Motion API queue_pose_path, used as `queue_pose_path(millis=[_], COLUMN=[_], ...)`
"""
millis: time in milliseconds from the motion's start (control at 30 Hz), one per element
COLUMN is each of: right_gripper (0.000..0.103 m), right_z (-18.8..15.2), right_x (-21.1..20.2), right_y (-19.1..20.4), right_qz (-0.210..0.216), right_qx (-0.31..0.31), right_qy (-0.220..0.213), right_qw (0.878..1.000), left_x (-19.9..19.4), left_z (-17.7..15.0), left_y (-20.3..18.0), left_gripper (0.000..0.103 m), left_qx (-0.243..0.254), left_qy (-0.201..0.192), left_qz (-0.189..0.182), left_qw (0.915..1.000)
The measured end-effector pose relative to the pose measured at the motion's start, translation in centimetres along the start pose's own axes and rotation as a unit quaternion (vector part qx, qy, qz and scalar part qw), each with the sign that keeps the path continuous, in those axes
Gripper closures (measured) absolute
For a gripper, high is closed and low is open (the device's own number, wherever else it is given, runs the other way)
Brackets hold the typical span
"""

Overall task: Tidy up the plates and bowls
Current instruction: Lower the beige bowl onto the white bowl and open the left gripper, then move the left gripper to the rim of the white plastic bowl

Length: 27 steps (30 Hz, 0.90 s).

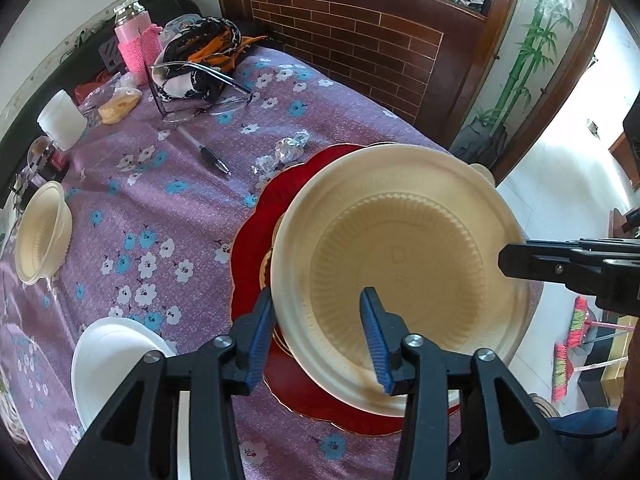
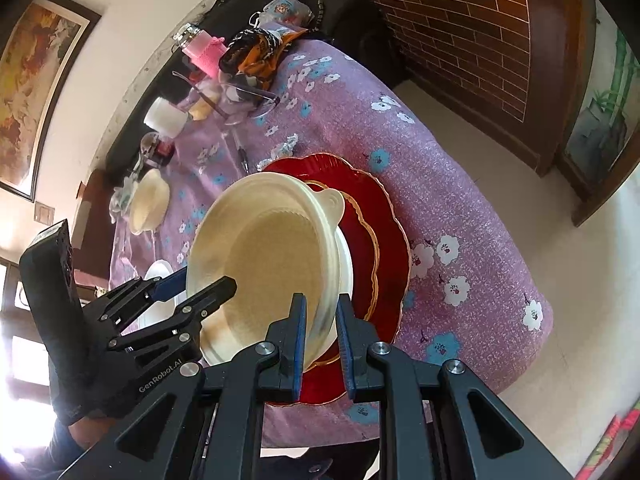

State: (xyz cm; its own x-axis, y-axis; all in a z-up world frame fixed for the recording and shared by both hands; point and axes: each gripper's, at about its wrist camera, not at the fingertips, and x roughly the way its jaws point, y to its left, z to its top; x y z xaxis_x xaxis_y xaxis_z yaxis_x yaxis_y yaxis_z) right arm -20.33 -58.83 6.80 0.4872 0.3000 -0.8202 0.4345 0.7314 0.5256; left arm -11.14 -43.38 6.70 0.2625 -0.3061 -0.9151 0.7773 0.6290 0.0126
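Note:
A cream plastic bowl (image 1: pixel 400 264) (image 2: pixel 264 264) rests over a small red plate (image 2: pixel 362 236) stacked on a larger red plate (image 1: pixel 256 248) (image 2: pixel 384 216). A second rim with a tab (image 2: pixel 334 204) shows under the bowl. My left gripper (image 1: pixel 316 296) (image 2: pixel 200 282) straddles the bowl's near rim, open: one blue pad outside, the other inside and clear of the wall. My right gripper (image 2: pixel 321 300) (image 1: pixel 508 258) is shut on the bowl's opposite rim. Another cream bowl (image 1: pixel 42 236) (image 2: pixel 150 204) and a white bowl (image 1: pixel 116 352) (image 2: pixel 160 272) sit apart on the table.
The purple floral tablecloth (image 1: pixel 160 200) carries glasses (image 1: pixel 200 100), a pen (image 1: pixel 208 152), foil wrappers (image 1: pixel 286 152), a pink bottle (image 1: pixel 134 40), a white jar (image 1: pixel 62 120) and a scarf (image 1: pixel 204 40). The red plates lie near the table's edge, with floor (image 2: pixel 500 152) beyond.

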Motion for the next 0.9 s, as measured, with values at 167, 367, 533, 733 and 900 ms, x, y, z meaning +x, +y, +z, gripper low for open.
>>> queue_pose_path(millis=[167,367,533,733,900], right_gripper=[0.079,0.065,0.056,0.045,0.037], right_z=[0.0,-0.2,-0.1,0.4,0.7], right_x=[-0.6,-1.6,-2.5,-3.9,-4.1], right_y=[0.1,0.1,0.6,2.2,4.8], right_qz=[-0.005,-0.014,-0.027,-0.038,-0.032], right_qx=[-0.001,0.003,-0.003,-0.022,-0.052], right_qy=[-0.01,-0.027,-0.05,-0.085,-0.089], right_qw=[1.0,1.0,0.998,0.995,0.994], left_x=[-0.8,-1.6,-3.2,-5.3,-7.4], left_z=[0.0,-0.3,-0.7,-1.4,-2.5], left_y=[0.1,0.8,1.4,2.9,5.8], left_gripper=[0.046,0.045,0.045,0.041,0.039], left_qx=[0.002,-0.004,-0.005,-0.022,-0.061], left_qy=[-0.014,-0.024,-0.046,-0.071,-0.089], left_qz=[0.005,0.007,0.018,0.029,0.037], left_qw=[0.9999,0.9997,0.9988,0.9968,0.9935])
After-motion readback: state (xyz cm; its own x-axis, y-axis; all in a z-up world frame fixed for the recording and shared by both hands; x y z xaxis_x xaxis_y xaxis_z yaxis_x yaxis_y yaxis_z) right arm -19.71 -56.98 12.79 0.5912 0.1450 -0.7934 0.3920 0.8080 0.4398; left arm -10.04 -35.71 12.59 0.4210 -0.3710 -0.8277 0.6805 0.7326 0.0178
